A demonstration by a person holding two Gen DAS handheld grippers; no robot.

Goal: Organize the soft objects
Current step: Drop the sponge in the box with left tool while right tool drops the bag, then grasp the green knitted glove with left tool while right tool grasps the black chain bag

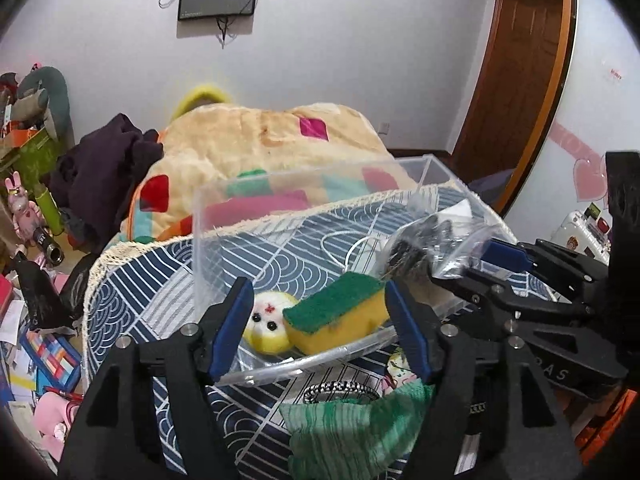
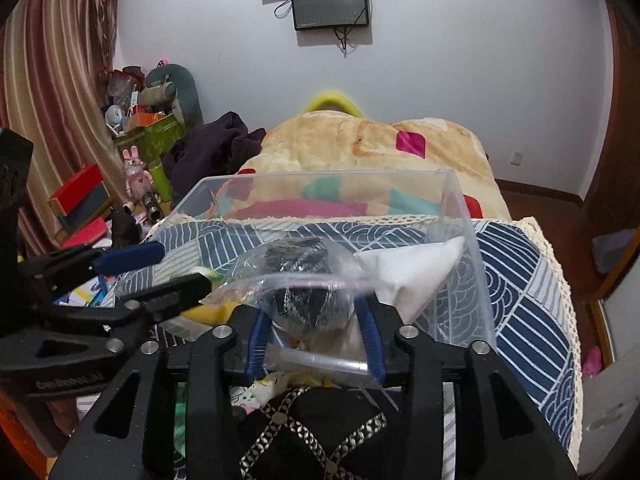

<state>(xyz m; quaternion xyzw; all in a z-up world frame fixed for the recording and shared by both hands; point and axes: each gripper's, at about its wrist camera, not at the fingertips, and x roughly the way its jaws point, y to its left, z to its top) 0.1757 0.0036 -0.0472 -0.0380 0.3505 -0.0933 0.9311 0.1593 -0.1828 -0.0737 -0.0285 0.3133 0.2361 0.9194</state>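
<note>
Inside the clear rectangular plastic bin [image 1: 434,174], the left gripper [image 1: 320,332] spreads its fingers around a yellow-green sponge block [image 1: 340,312]; the right gripper [image 2: 314,340] pinches a crinkly transparent bag [image 2: 304,284].

Support surface: table draped in a navy-and-white patterned cloth [image 2: 520,280] with a cream lace trim along its far edge.

Directly on the cloth:
- clear plastic bin [image 1: 304,184], open top, mid-table; its far wall sits close to the far edge
- green knit cloth [image 1: 352,432] at the near edge, crumpled, just in front of the bin
- black quilted item with silver chain pattern [image 2: 320,432] at the near edge, right of the green cloth
- small printed fabric piece [image 1: 400,368] between those two, against the bin's near wall, mostly hidden

Bed with a peach blanket [image 2: 380,148] beyond the far edge.
</note>
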